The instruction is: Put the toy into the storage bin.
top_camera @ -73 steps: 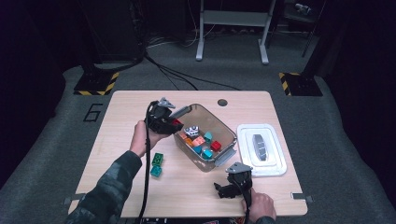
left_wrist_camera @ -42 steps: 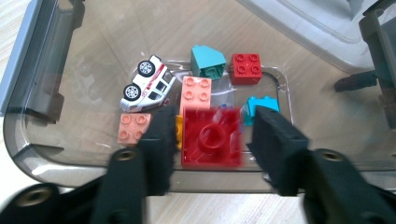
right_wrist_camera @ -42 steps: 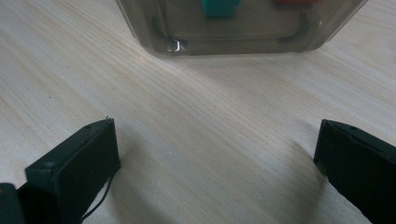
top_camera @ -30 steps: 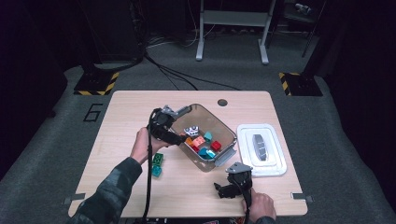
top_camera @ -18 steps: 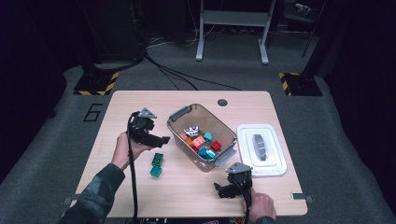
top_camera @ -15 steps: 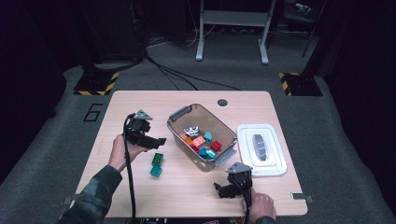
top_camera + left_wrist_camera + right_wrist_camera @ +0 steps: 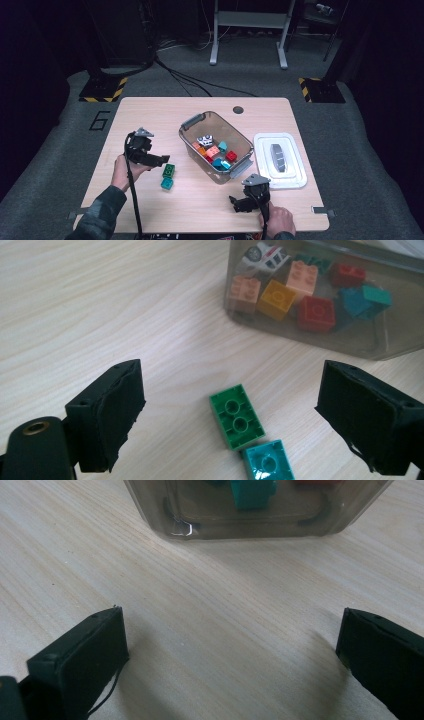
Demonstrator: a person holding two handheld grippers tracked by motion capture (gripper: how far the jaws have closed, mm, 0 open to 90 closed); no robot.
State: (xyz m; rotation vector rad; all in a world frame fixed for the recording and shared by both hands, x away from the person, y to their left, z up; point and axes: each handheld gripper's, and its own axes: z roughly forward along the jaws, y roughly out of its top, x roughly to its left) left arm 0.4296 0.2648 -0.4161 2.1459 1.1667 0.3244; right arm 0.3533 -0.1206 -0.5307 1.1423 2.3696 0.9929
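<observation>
My left gripper (image 7: 161, 160) (image 7: 232, 384) hovers low over the table, left of the clear bin (image 7: 192, 122). It is open, its jaws have just been opening further, and the pads touch nothing. A green two-stud brick (image 7: 168, 171) (image 7: 236, 416) lies on the table ahead in the gap between them. A teal brick (image 7: 166, 183) (image 7: 266, 461) touches its near end. The bin (image 7: 300, 340) holds several red, orange, pink and teal bricks and a small white toy car (image 7: 262, 256). My right gripper (image 7: 239, 204) (image 7: 232, 630) rests open and empty near the table's front edge, facing the bin's wall (image 7: 250, 525).
A white lid (image 7: 295, 172) with a grey handle lies right of the bin. A round cable hole (image 7: 238, 109) sits near the table's far edge. Bare wood stretches left of and behind the left gripper.
My left gripper has moved from over the bin leftward and down to the table beside the green and teal bricks. The right gripper has stayed still.
</observation>
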